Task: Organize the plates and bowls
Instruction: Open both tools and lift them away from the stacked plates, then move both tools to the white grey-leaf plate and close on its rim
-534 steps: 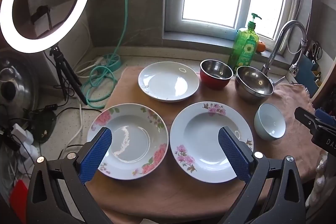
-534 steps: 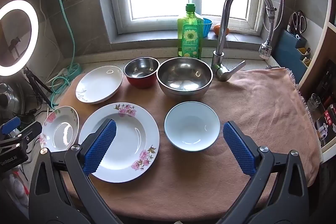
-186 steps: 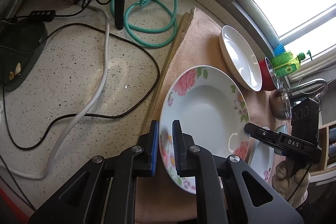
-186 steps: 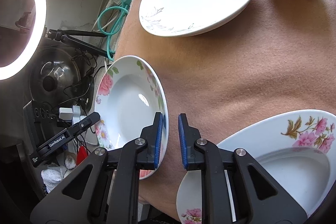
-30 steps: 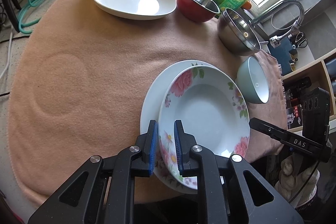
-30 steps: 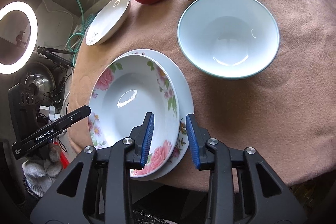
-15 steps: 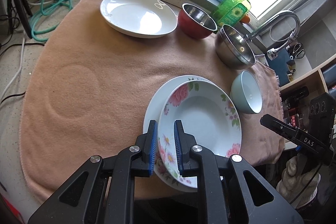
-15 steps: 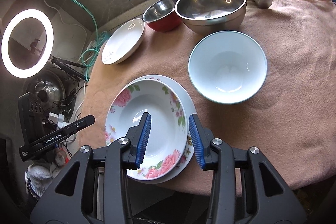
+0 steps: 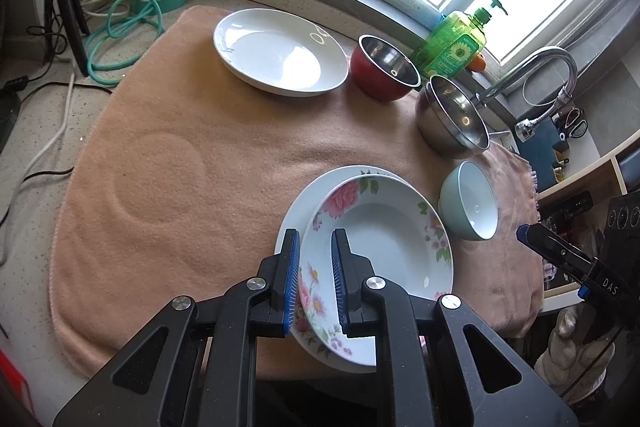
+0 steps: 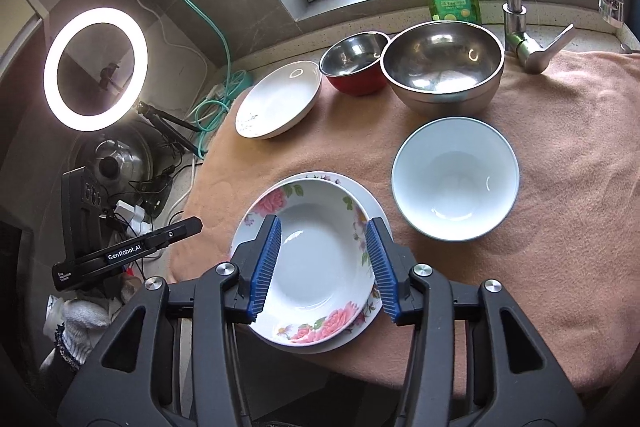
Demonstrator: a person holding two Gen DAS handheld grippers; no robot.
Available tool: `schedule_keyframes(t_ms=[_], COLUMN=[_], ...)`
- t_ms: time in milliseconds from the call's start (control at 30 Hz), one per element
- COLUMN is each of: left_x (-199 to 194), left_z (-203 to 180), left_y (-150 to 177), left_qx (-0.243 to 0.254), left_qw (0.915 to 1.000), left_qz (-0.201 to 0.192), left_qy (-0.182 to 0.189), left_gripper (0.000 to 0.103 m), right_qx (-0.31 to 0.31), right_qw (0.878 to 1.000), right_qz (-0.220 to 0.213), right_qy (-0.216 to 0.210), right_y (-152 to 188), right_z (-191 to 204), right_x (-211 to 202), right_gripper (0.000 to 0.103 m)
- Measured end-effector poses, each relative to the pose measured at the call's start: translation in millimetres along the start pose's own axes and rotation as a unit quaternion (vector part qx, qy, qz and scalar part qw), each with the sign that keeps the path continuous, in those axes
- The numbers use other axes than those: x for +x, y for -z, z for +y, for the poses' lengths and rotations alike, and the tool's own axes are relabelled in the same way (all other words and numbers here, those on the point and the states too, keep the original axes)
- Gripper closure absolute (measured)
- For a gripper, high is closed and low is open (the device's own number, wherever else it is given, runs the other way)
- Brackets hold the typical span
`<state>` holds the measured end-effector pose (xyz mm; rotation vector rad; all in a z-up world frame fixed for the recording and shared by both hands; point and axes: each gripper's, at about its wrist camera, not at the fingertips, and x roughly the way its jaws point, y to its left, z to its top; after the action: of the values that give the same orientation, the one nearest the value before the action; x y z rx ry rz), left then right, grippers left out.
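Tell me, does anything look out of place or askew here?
The small floral plate sits off-centre on the larger floral plate, shifted toward its left edge. Both overhang the towel's front edge. Nothing is spilled or broken.

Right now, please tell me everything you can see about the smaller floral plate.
The smaller floral plate is a deep, glossy, white ceramic-looking dish with pink roses and green leaves on its rim. It lies upright and empty, stacked off-centre on a larger floral plate on the peach cloth. Neither the left hand-held gripper nor the right hand-held gripper grips it.
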<state>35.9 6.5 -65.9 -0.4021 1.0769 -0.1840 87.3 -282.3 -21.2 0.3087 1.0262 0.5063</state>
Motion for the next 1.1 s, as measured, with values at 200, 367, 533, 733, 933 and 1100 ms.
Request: schedule_keyframes(t_ms=[200,367,533,733,933,1100], left_x=[-5,-9,-9,-2,8,18], left_z=[-6,-6,3,22,43,60], left_y=[-1,-8,-26,-62,-104,-135], left_qx=[-0.009,-0.008,0.001,0.022,0.045,0.060], left_qw=[0.9998,0.9996,0.9995,0.9994,0.9988,0.9981], left_qz=[-0.017,-0.024,-0.027,-0.023,-0.018,-0.014], left_qy=[-0.006,-0.012,-0.014,-0.010,-0.003,-0.003], left_gripper=[0.088,0.088,0.088,0.088,0.088,0.088], right_qx=[-0.001,0.008,0.014,0.026,0.053,0.083], right_qw=[1.000,1.000,1.000,1.000,0.998,0.996], right_qz=[0.016,0.014,0.008,-0.004,-0.005,0.007], right_qy=[0.020,0.012,0.005,-0.002,-0.013,-0.029], right_y=[-7,-14,-26,-49,-69,-81], right_z=[-8,-10,-1,18,37,48], right_x=[-5,-9,-5,9,35,65], right_gripper=[0.056,0.049,0.049,0.049,0.049,0.057])
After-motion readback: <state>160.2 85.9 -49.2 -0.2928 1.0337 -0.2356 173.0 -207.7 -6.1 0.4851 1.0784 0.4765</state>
